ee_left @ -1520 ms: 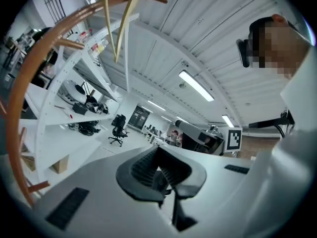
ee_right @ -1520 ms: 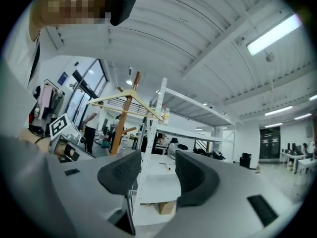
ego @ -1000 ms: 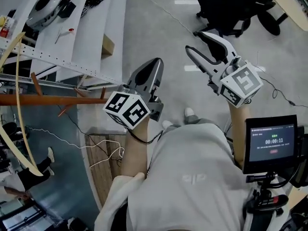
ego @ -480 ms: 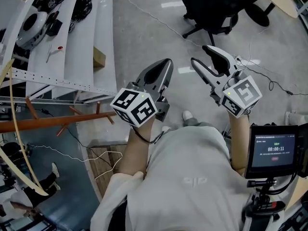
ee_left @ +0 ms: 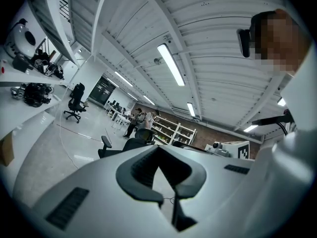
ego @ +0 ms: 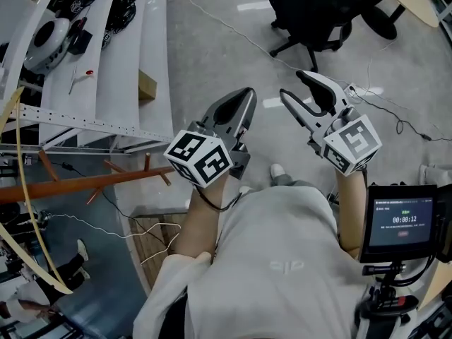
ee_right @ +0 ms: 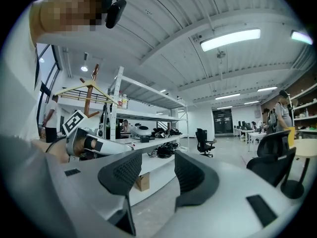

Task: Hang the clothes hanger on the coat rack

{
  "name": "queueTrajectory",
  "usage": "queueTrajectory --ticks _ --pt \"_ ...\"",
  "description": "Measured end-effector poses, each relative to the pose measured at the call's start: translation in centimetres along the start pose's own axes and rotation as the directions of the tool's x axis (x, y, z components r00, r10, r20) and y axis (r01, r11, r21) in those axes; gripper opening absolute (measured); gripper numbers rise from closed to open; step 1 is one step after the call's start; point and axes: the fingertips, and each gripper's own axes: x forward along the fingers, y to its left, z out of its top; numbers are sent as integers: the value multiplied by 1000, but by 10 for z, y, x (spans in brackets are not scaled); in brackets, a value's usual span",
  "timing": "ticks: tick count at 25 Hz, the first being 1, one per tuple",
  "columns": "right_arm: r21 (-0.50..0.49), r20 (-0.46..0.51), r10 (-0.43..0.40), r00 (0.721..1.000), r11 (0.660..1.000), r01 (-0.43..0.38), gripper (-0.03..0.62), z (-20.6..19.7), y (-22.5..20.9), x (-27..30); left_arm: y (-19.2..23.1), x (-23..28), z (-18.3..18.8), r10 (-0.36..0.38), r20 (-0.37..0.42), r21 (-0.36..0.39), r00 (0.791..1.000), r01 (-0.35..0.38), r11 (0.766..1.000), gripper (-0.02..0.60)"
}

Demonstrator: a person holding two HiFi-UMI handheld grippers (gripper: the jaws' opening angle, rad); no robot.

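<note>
The brown wooden coat rack (ego: pixel 70 186) runs across the lower left of the head view, its pegs sticking out. A pale wooden clothes hanger (ego: pixel 19 189) curves along the left edge beside it. In the right gripper view the hanger (ee_right: pixel 74 90) hangs at the rack's pole (ee_right: pixel 91 86), far from both grippers. My left gripper (ego: pixel 240 108) is shut with nothing in it, held over the floor; its pads meet at the tips (ee_left: pixel 157 150). My right gripper (ego: pixel 302 90) stands open and empty just to its right, with a clear gap between the pads (ee_right: pixel 157 168).
White shelving (ego: pixel 120 62) with gear and a cardboard box (ego: pixel 147 85) stands left of the grippers. A black office chair (ego: pixel 311 13) is ahead, cables trail over the floor (ego: pixel 212 27), and a small screen (ego: pixel 401 221) sits at my right side. People stand far off.
The view has swung a little, so rack and hanger sit lower left. Both grippers keep their pose, left shut and right open, drifting only slightly.
</note>
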Motion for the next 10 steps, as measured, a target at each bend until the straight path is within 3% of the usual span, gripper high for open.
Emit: queueTrajectory --ticks 10 --pt "43 -7 8 1000 999 -8 221 -9 6 10 11 -17 6 32 0 -8 999 -32 999 5"
